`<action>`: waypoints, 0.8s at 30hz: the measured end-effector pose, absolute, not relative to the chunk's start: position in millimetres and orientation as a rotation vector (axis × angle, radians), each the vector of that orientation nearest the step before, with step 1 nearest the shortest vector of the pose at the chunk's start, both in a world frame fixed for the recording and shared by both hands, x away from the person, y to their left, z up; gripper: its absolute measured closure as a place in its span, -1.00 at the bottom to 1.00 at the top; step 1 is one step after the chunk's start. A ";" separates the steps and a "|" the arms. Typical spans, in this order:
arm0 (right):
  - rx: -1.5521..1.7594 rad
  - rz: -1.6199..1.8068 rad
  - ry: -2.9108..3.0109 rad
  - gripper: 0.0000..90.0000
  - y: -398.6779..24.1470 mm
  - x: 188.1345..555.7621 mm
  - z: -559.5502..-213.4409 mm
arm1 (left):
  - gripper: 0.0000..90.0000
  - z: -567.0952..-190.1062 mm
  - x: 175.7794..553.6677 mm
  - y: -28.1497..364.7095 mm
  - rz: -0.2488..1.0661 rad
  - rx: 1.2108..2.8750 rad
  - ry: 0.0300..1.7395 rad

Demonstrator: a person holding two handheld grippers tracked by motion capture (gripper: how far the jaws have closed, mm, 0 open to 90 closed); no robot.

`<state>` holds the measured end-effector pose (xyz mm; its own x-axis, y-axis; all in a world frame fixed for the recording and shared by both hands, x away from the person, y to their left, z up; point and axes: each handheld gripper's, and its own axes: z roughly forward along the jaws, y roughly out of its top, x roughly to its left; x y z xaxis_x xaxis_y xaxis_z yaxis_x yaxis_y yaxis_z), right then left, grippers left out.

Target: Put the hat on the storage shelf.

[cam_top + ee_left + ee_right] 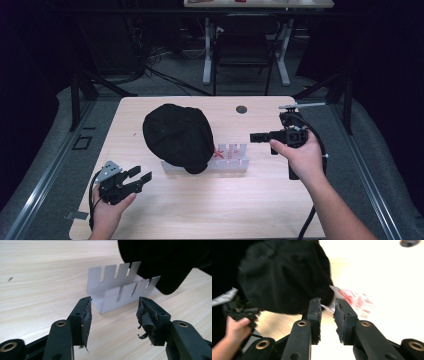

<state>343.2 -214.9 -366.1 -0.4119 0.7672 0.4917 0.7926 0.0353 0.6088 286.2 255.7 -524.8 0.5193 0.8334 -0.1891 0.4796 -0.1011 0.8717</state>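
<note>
Your 2 claws, left claw (142, 176) and right claw (254, 136), stand apart, empty. Between them the black cap (177, 136) looks soft, light, floppy; pinch its brim edge nearest your left claw.

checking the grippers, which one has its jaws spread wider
The left gripper: its jaws stand well apart, empty, while the right gripper's leave a narrow gap.
</note>
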 end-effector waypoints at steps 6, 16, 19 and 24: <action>-1.734 -1.321 -2.314 0.54 -223.8 326.8 -387.0 | -0.01 -532.8 284.7 260.3 0.472 1.780 1.119; -1.837 -1.278 -2.505 0.20 -229.8 295.0 -437.6 | -0.02 -539.6 285.4 260.4 0.463 1.808 1.129; -1.855 -1.266 -2.536 0.17 -231.2 289.2 -450.4 | -0.02 -542.4 286.0 260.4 0.454 1.829 1.131; -1.902 -1.222 -2.608 0.17 -234.7 279.5 -468.6 | -0.02 -545.5 286.9 260.7 0.457 1.839 1.132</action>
